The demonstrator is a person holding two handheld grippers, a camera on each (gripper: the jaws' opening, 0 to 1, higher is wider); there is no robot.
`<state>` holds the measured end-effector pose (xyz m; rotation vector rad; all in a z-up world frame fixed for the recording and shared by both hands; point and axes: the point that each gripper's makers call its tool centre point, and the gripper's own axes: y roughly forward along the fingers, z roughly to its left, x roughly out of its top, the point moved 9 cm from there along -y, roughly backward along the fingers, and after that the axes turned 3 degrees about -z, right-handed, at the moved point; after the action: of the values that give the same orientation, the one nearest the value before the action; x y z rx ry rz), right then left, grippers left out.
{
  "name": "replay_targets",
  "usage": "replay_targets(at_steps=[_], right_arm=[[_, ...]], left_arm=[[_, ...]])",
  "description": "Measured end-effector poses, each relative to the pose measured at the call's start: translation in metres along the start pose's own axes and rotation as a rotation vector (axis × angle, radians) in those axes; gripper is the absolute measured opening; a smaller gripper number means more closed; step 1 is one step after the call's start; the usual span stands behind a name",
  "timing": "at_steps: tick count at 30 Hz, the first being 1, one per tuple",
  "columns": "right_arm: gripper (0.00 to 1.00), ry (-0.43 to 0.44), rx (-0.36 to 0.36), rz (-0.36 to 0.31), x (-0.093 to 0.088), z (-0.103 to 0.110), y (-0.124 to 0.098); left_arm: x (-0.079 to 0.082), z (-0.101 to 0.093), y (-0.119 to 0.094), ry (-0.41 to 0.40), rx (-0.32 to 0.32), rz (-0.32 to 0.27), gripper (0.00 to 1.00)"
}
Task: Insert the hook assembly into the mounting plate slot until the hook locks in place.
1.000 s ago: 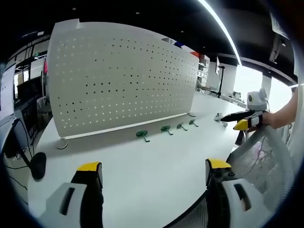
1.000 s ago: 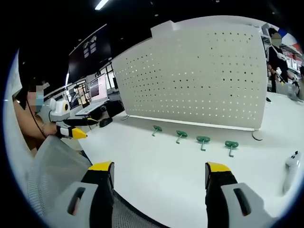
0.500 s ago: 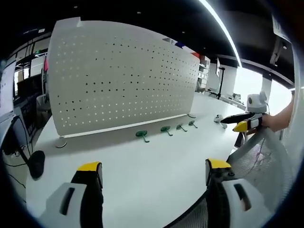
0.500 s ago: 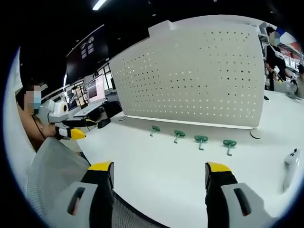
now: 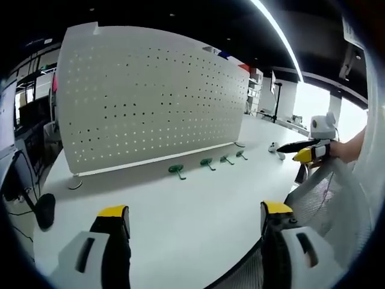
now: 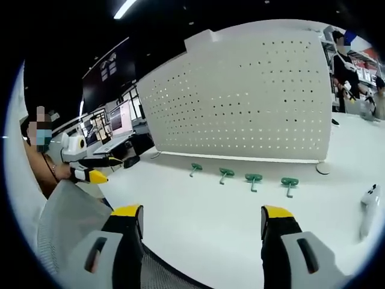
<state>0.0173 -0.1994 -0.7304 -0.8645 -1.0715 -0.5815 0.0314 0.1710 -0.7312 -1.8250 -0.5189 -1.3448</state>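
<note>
Jaws wide apart, empty, on left gripper [image 5: 187, 220] and right gripper [image 6: 196, 220] | both held above near counter [image 5: 198, 205] edge | four green hooks [image 6: 253, 179] in a row on counter, just in front of upright pegboard [image 6: 252, 96], well apart from jaws

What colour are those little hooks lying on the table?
Green hooks, clearest in the right gripper view.

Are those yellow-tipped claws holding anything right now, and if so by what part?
Nothing is held. The left gripper and right gripper both have their fingers spread with only bare table between them. The four green hooks lie untouched before the pegboard.
</note>
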Motion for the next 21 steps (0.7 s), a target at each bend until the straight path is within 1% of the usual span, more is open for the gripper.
replay_targets(at_steps=[6, 9, 11, 16, 18, 21], right_arm=[[0.79, -0.022, 0.015, 0.001, 0.003, 0.001, 0.0], [0.81, -0.028, 0.012, 0.003, 0.005, 0.001, -0.001], [0.8, -0.037, 0.021, 0.006, 0.006, 0.002, -0.001], [0.81, -0.059, 0.032, 0.003, 0.009, 0.003, 0.0], [0.8, -0.069, 0.033, 0.005, 0.01, 0.002, 0.0], [0.8, -0.062, 0.028, 0.003, 0.012, 0.0, 0.001]], left_arm=[[0.001, 0.0, 0.0, 0.008, -0.01, 0.001, 0.93], [0.002, 0.0, 0.001, 0.003, -0.018, -0.001, 0.92], [0.004, -0.001, 0.001, 0.005, -0.021, -0.002, 0.92], [0.006, 0.0, 0.001, -0.001, -0.023, -0.002, 0.91], [0.008, 0.001, 0.001, 0.009, -0.024, 0.005, 0.91], [0.011, 0.002, 0.004, 0.008, -0.042, 0.013, 0.9]])
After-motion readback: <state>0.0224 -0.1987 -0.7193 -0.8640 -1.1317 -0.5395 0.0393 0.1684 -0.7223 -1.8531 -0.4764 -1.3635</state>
